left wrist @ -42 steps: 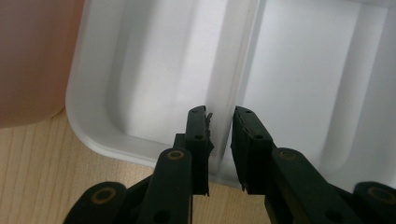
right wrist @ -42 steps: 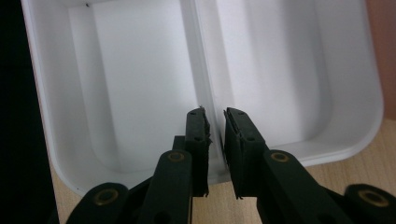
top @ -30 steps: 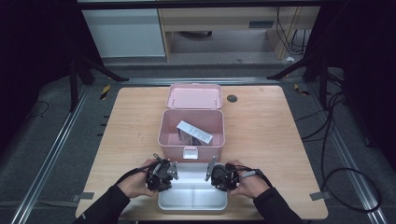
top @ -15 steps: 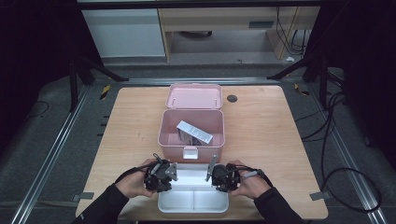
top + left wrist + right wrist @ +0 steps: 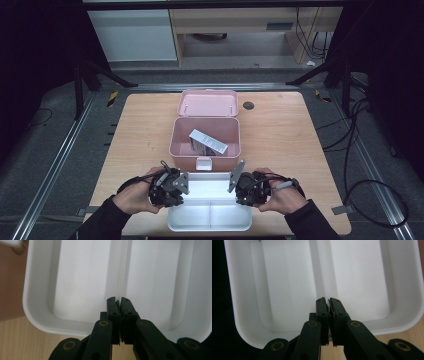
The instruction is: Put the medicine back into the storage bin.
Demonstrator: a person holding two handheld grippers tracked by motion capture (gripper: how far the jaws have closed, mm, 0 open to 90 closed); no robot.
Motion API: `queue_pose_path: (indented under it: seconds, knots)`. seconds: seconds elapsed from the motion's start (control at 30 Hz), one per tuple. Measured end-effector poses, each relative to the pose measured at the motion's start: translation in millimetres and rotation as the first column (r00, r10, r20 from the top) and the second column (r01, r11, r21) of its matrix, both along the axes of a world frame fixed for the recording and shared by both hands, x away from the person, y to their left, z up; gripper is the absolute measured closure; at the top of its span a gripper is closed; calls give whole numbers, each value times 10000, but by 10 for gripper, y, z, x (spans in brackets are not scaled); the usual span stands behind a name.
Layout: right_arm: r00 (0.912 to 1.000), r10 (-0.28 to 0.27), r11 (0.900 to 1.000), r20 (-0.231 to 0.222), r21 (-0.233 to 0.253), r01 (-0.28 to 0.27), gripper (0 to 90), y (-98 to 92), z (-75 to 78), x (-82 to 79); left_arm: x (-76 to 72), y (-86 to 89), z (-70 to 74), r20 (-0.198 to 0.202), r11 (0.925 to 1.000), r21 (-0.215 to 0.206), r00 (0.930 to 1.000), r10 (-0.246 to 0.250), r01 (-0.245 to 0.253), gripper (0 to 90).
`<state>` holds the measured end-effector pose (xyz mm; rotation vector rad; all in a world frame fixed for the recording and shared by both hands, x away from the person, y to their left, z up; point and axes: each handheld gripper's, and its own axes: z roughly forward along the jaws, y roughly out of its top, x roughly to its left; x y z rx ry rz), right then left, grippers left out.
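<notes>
A white two-compartment tray (image 5: 210, 216) lies at the table's front edge, right in front of an open pink box (image 5: 182, 145). My left gripper (image 5: 186, 191) is at the tray's left end and my right gripper (image 5: 236, 190) at its right end, each held in a hand. In the left gripper view the jaws (image 5: 118, 300) are shut, pinching the end of the tray's (image 5: 82, 277) middle divider. The right gripper view has the jaws (image 5: 326, 300) shut the same way on the tray's (image 5: 357, 272) divider. A white and grey carton (image 5: 207, 141) lies tilted inside the pink box.
The pink box's lid (image 5: 207, 103) lies open behind it, and its white latch (image 5: 203, 162) faces the tray. A small black disc (image 5: 248, 105) sits in the tabletop at the back right. Bare wood stretches to either side of the box. Cables lie on the floor to the right.
The tray, with both grippers on it, has shifted slightly toward the table's front edge. The pink box and carton have not moved.
</notes>
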<state>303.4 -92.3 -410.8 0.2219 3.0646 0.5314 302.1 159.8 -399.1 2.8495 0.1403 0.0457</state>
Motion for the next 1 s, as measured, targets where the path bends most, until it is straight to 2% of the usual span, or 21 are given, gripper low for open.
queue_pose_path:
  seconds: [0.13, 0.2, 0.3, 0.47, 0.67, 0.83, 1.0]
  knots:
    - [9997, 49, 9994, 239, 336, -57, 864, -55, 277, 23, 18, 6, 299, 329, 9997, -134, 9993, -188, 193, 877]
    - [9993, 85, 9989, 366, 466, -102, 864, -74, 411, 53, 60, 21, 414, 353, 9994, -279, 9992, -201, 211, 879]
    - [9986, 29, 9977, 530, 670, -64, 865, -100, 596, 147, 222, 52, 623, 532, 9981, -500, 9980, -334, 361, 880]
    - [9963, -21, 9958, 860, 912, -58, 865, -115, 823, 420, 504, 66, 813, 736, 9980, -525, 9968, -327, 366, 881]
    - [9942, 58, 9940, 1074, 1079, -175, 866, -99, 945, 786, 857, 107, 944, 800, 9976, -481, 9958, -453, 492, 886]
    - [9906, 242, 9916, 1345, 1231, -409, 870, -52, 960, 1052, 1134, 158, 997, 816, 9987, -328, 9960, -356, 384, 883]
    - [9894, 139, 9905, 1449, 1336, -335, 872, -12, 976, 1268, 1383, 183, 1036, 867, 9991, -237, 9957, -323, 345, 880]
